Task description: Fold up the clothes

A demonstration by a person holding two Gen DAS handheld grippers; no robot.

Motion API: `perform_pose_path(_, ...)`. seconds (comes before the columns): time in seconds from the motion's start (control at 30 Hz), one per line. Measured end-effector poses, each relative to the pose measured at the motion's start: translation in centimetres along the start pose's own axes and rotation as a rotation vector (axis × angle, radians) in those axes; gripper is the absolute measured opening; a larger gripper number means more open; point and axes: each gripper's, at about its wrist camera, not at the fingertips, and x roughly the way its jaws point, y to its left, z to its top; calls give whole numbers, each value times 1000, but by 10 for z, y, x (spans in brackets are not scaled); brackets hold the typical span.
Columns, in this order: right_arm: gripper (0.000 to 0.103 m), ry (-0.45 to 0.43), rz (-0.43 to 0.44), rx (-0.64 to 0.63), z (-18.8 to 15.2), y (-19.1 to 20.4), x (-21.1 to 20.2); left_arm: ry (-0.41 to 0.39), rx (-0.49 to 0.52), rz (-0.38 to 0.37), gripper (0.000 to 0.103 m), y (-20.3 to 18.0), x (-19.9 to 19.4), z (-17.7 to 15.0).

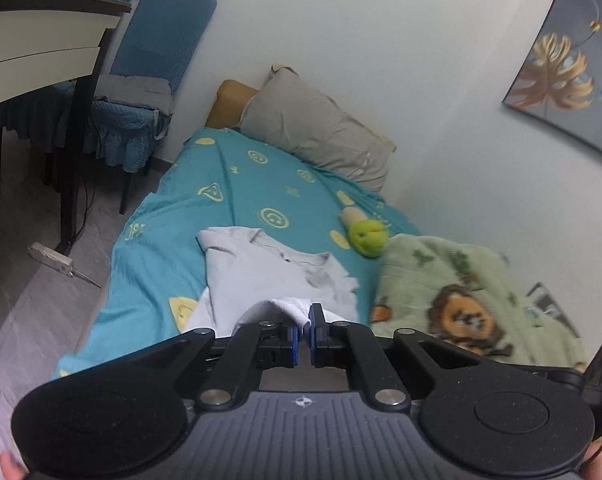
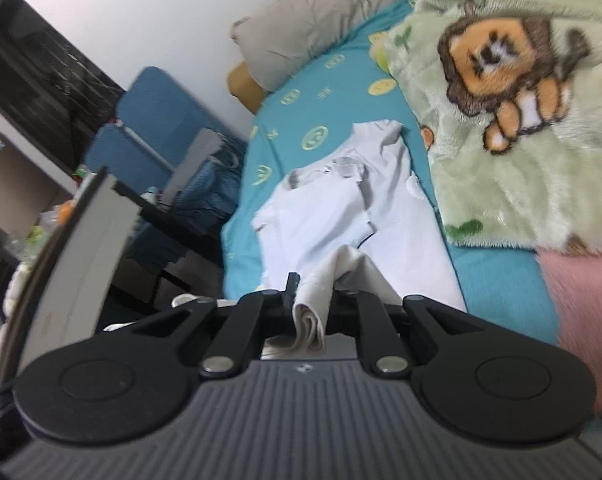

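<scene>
Left claw [image 1: 304,326] is clamped on a hem corner of the pale grey shirt [image 1: 269,272]; right claw [image 2: 311,300] is clamped on a bunched fold of the same shirt [image 2: 341,216]. Shirt runs forward from both claws, lying crumpled on the teal bed sheet [image 1: 229,184], just beside the green lion blanket [image 2: 501,120].
</scene>
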Motion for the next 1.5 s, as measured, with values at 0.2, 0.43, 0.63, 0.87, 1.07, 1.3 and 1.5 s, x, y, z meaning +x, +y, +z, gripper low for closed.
perform_pose_path(0.2,12,44,-83,-22,19,-15,76,48,37,54,6,22,98,6)
perform_pose_path(0.43,12,96,-172,-70,21,-38,147,159,51,110,6,61,204,-9)
perform_pose_path(0.63,12,145,-223,-90,14,-54,175,261,23,116,7,83,245,-29)
perform_pose_path(0.87,12,165,-218,-58,13,-63,180,283,26,111,17,87,256,-35)
perform_pose_path(1.07,48,132,-231,-106,14,-50,171,215,104,125,80,67,231,-33)
perform_pose_path(1.3,94,-83,-168,-188,12,-13,115,99,252,122,103,30,180,-41)
perform_pose_path(1.5,94,-158,-165,-272,-4,5,76,49,273,125,103,16,129,-50)
